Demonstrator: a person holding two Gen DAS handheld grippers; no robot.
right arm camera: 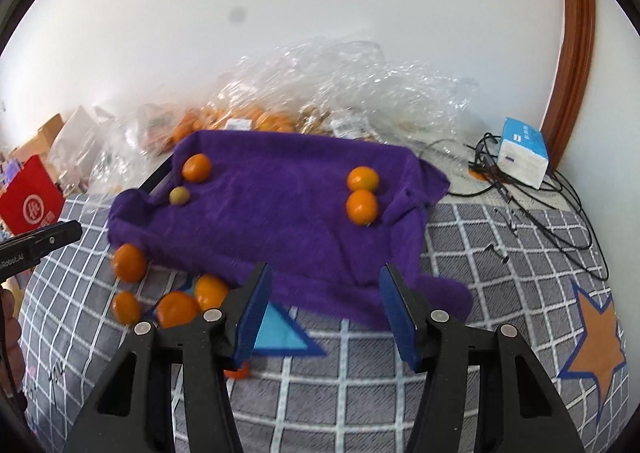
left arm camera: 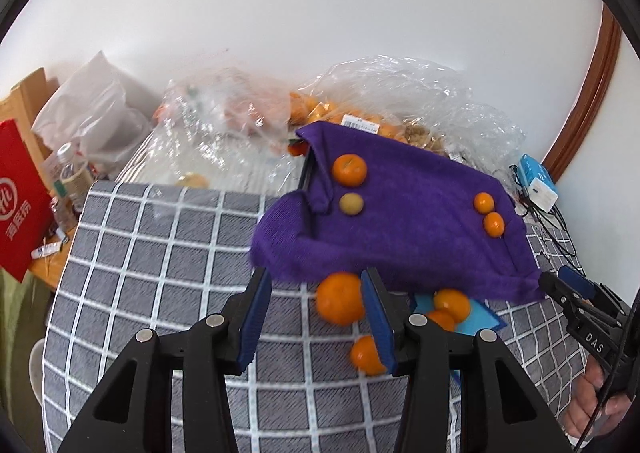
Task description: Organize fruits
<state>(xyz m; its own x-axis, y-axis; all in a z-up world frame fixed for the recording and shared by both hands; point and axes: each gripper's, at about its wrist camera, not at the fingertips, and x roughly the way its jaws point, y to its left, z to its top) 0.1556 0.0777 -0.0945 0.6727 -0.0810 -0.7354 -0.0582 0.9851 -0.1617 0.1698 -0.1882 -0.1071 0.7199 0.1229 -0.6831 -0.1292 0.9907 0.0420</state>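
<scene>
A purple towel [left arm camera: 404, 229] [right arm camera: 272, 213] drapes over a tray on the grey checked cloth. On it lie three oranges [left arm camera: 349, 169] [right arm camera: 362, 206] and a small yellow-green fruit [left arm camera: 351, 203] [right arm camera: 179, 195]. Several loose oranges lie in front of it on the cloth [left arm camera: 340, 297] [right arm camera: 129, 263]. My left gripper [left arm camera: 316, 317] is open; the large loose orange sits just past its right fingertip. My right gripper [right arm camera: 324, 309] is open and empty, over the towel's near edge. The right gripper also shows at the right in the left wrist view [left arm camera: 568, 293].
Clear plastic bags with more oranges and nuts [left arm camera: 360, 109] [right arm camera: 320, 93] lie behind the towel by the wall. A blue-white tissue pack [right arm camera: 522, 157] and black cables [right arm camera: 540, 213] sit at the right. A red bag [left arm camera: 20, 197] and bottles stand at the left.
</scene>
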